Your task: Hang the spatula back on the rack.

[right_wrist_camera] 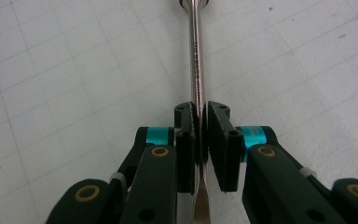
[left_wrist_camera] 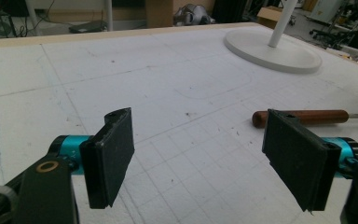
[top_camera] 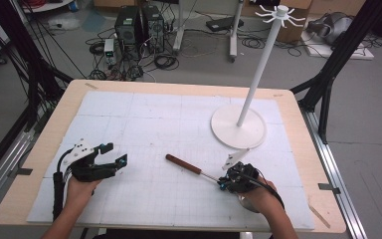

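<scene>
utensil (right_wrist_camera: 195,51) head hidden behind right gripper (right_wrist_camera: 200,135) jaws

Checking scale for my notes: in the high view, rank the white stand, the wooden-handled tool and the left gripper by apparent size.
1. white stand, clearly largest, base plus tall pole.
2 and 3. Left gripper and wooden-handled tool look about alike; the right gripper hides the tool's far end, so I won't rank them.
</scene>
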The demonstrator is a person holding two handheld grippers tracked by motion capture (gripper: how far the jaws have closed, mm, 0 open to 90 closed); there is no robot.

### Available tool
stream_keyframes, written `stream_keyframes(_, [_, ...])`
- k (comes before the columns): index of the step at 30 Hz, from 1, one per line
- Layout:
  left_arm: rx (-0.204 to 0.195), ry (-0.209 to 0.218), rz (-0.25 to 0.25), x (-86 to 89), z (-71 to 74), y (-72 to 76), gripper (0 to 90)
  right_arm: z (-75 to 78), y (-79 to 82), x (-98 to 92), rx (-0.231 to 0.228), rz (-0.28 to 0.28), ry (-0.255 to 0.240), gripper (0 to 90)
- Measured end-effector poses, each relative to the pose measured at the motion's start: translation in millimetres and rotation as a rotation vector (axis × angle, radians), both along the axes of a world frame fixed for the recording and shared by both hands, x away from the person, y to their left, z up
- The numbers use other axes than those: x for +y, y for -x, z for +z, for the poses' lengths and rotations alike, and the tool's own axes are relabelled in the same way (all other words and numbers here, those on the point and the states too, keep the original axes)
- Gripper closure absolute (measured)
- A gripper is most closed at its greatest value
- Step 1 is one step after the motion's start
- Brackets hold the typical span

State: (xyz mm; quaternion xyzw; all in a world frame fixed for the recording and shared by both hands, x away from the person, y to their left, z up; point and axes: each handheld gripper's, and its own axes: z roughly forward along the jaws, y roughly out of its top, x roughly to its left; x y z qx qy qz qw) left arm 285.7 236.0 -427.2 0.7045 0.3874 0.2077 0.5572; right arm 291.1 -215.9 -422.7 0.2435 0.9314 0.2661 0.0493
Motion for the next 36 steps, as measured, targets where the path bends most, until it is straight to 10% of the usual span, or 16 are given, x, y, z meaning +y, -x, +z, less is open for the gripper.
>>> stream_keyframes(24, [0.009,-0.002,-0.001,-0.2,-0.5,-0.6,26.1,0.0,1.6,1.1,0.006,-0.017,0.003,84.9])
stream_keyframes(36, [0.007,0.003,-0.001,-0.9,-0.2,0.0,26.1,6.8,5.3,-9.0,-0.012,-0.073,-0.110,84.8])
